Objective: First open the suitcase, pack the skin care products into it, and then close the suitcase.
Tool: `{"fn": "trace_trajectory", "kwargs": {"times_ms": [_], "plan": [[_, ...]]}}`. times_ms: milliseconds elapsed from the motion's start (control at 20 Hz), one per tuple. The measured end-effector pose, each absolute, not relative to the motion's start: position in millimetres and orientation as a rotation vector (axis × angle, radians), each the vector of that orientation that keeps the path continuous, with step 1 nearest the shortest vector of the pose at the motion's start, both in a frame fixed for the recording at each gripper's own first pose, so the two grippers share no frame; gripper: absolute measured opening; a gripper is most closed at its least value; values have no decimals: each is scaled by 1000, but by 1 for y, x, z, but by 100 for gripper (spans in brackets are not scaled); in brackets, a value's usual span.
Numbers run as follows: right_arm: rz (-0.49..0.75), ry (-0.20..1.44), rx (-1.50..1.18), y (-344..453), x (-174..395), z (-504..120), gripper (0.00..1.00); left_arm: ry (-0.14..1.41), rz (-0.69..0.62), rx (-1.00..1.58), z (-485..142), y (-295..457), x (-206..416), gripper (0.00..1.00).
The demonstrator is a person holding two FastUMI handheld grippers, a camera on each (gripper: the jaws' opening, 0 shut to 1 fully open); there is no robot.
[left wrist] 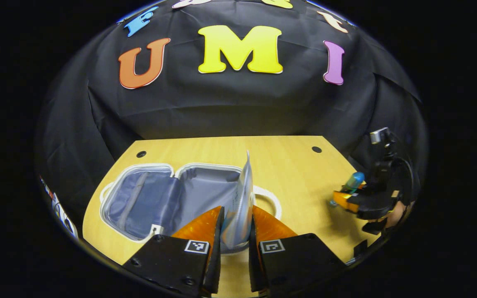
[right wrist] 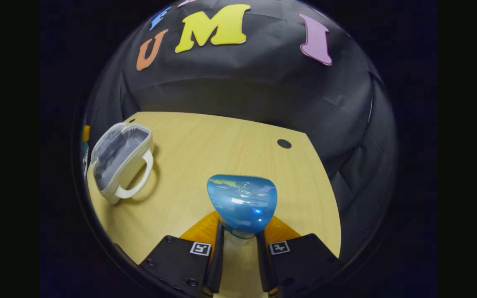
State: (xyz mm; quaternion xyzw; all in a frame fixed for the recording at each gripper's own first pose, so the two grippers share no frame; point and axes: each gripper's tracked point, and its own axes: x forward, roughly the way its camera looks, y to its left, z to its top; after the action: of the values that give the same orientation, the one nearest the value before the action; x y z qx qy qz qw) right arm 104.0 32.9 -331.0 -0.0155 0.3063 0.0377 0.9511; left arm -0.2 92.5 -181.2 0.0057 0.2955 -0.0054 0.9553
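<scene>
Looking along the left gripper (left wrist: pixel 235 231) in the left gripper view, its two orange-and-black fingers were closed nearly together on a flat, pale silvery sachet (left wrist: pixel 240 207), which stood on edge with its long axis running upward between them. Directly beyond and slightly left of that sachet lay the small white hard-shell suitcase (left wrist: pixel 160 198), opened flat on the pale wooden table (left wrist: pixel 288 165), its two grey-lined halves side by side and its white loop handle toward the right. Both halves looked empty as far as the sachet let them be seen. The sachet therefore sat right at the suitcase's near rim, so I judged the coming move to be a short carry forward and down into the nearer half. Far off to the right, the right gripper (left wrist: pixel 346 198), held by a person's hand, carried a blue-capped bottle (left wrist: pixel 353 182) well apart from the suitcase.

Turning to the right gripper view, the right gripper (right wrist: pixel 240 238) was closed to a narrow gap around the neck of that bottle, both fingers pressing just below its rounded glossy blue cap (right wrist: pixel 242 203), which pointed away from the camera. The suitcase (right wrist: pixel 120 161) lay well to the left and farther back, its grey lining showing and its handle facing the table's middle. From this, the left gripper was clearly nearer the suitcase, and the bottle would need a long sweep leftward to reach it.
</scene>
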Motion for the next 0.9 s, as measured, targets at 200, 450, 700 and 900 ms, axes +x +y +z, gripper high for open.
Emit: {"fn": "trace_trajectory", "kwargs": {"times_ms": [200, 450, 700, 900], "plan": [[82, 594, -17, 49, 73, -288, 34, 662, 24, -5, -217, 140, 20, 31], [105, 609, 18, 72, 43, -256, 34, 808, 35, 3, -281, 167, 28, 31], [129, 622, -9, 84, 27, -242, 34, 958, 46, 8, -333, 164, 13, 31], [139, 627, -15, 87, 19, -233, 34, 1052, 73, 27, -354, 168, 3, 31]]}}
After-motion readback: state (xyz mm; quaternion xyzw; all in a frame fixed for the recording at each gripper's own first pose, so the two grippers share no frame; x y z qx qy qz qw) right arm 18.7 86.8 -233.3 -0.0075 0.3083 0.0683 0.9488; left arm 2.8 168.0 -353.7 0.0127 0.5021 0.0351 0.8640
